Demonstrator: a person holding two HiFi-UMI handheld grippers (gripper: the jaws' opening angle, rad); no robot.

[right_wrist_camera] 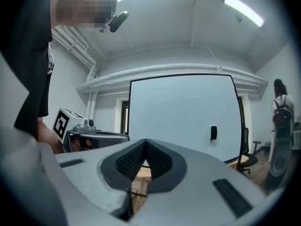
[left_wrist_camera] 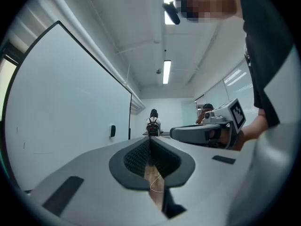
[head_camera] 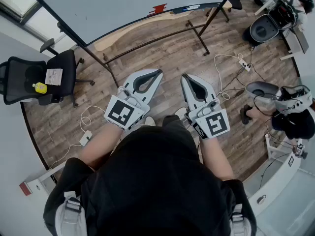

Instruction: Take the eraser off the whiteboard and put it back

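Small black block eraser clings to the black-framed white whiteboard, well apart from both tongs. Pressed together, nothing between: left tongs, right tongs. Eraser likely light, stiff-bodied, probably magnet-held: pinch its long sides, pull straight off.

Ceiling strips give bright, even light; the whiteboard is evenly lit. Both gripper views bend and darken at the rims, with near parts soft.
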